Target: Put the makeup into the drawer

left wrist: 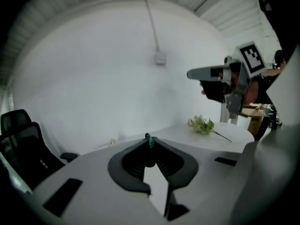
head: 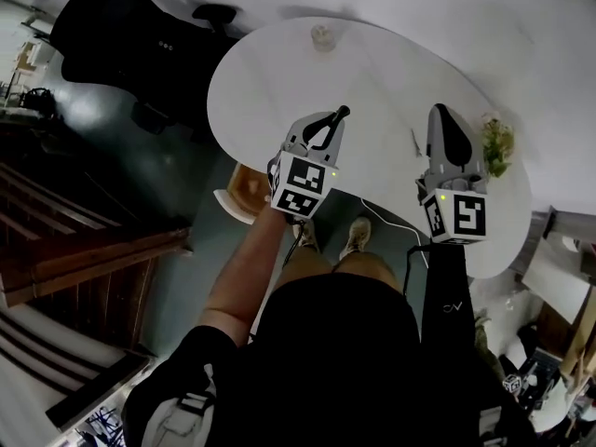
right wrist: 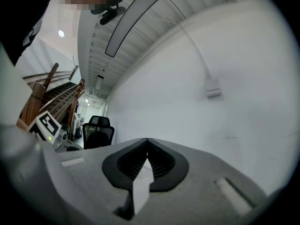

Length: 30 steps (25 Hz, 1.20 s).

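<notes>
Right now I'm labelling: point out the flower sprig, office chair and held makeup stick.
Flower sprig [left wrist: 202,124]: left gripper view, green leaves.
Office chair [left wrist: 24,148]: left gripper view, backrest.
Makeup stick [left wrist: 149,142]: left gripper view, teal tip between the jaws.

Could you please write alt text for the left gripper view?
The left gripper is shut on a thin dark-green stick, held over a white table. Beyond it a leafy sprig lies on the table, the right gripper hangs in the air at right, and a black chair stands at left.
</notes>
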Each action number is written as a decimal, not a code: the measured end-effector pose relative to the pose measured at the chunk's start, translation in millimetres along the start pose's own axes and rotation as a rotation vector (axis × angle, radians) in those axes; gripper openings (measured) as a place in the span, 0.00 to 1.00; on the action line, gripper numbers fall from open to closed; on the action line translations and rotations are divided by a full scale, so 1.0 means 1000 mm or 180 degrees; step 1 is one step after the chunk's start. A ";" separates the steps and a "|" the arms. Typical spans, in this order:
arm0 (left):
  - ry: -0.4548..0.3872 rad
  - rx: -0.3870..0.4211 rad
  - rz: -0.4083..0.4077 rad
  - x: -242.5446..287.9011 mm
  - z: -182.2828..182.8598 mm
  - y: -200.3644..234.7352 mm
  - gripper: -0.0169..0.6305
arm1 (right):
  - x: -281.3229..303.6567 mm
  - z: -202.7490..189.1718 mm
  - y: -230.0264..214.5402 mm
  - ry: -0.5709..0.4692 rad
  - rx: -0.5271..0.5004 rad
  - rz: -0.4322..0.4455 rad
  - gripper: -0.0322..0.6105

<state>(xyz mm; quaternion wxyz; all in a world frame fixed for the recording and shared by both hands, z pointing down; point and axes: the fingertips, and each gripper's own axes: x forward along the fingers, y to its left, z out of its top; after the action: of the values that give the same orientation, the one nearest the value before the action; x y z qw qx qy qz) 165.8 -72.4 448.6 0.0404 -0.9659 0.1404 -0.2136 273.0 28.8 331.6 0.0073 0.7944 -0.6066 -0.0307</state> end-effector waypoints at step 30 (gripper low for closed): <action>-0.0703 -0.0560 0.2077 -0.240 -0.018 0.169 0.07 | 0.114 -0.002 0.289 -0.0190 0.0033 0.2132 0.06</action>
<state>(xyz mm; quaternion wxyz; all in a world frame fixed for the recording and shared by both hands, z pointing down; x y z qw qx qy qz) -93.2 -165.7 345.3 0.0380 -0.8873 0.4541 -0.0708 25.2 -157.5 343.6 -0.0048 0.5497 -0.8341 -0.0468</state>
